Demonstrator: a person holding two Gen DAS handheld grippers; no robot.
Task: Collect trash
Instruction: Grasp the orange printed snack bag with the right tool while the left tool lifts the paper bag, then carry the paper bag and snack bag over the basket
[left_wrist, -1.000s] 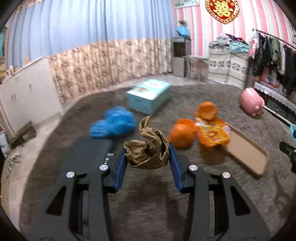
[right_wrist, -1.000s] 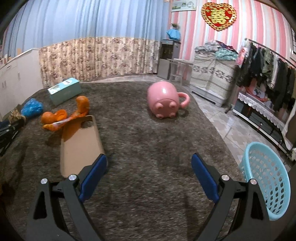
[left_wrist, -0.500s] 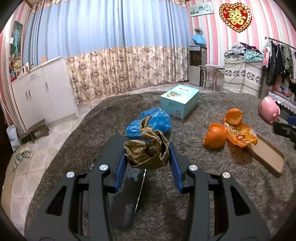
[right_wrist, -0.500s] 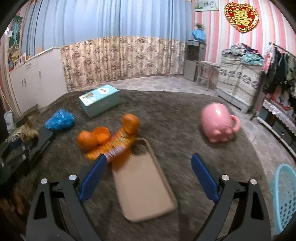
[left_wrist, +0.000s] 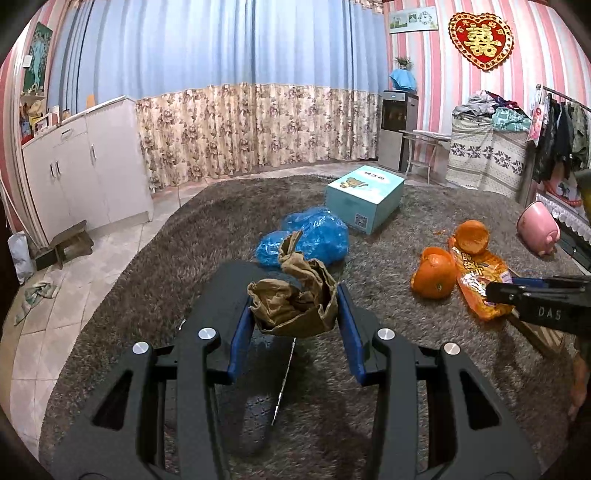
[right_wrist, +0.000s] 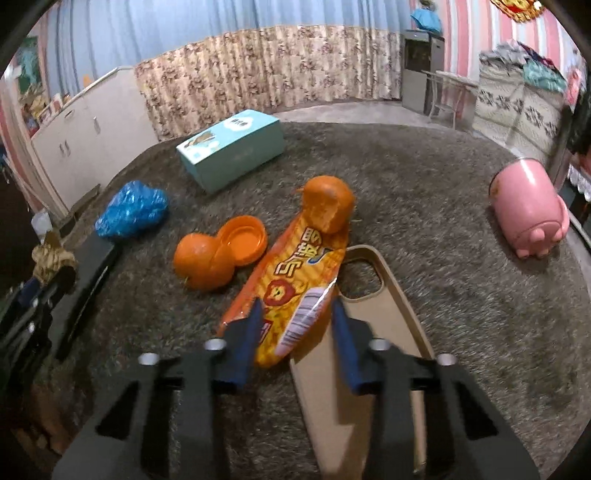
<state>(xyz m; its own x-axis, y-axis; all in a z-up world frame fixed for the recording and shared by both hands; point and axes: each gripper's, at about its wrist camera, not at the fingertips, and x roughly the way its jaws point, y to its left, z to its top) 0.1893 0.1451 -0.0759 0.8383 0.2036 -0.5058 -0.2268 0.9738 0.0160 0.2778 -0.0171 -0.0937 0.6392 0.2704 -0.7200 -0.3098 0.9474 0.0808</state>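
Snack wrapper (right_wrist: 291, 295) | near end hidden between closing right tool (right_wrist: 295, 321)

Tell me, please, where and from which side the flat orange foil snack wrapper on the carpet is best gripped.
Grip the flat orange foil snack wrapper at its near, free end, coming from above with one pad on each long edge. It lies flat and narrow, and orange peel weighs its far end. The right tongs are closing there.

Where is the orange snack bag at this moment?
In the right wrist view the orange snack bag lies on the carpet, its near end between the right tool's closing fingers, partly over the tan phone case.
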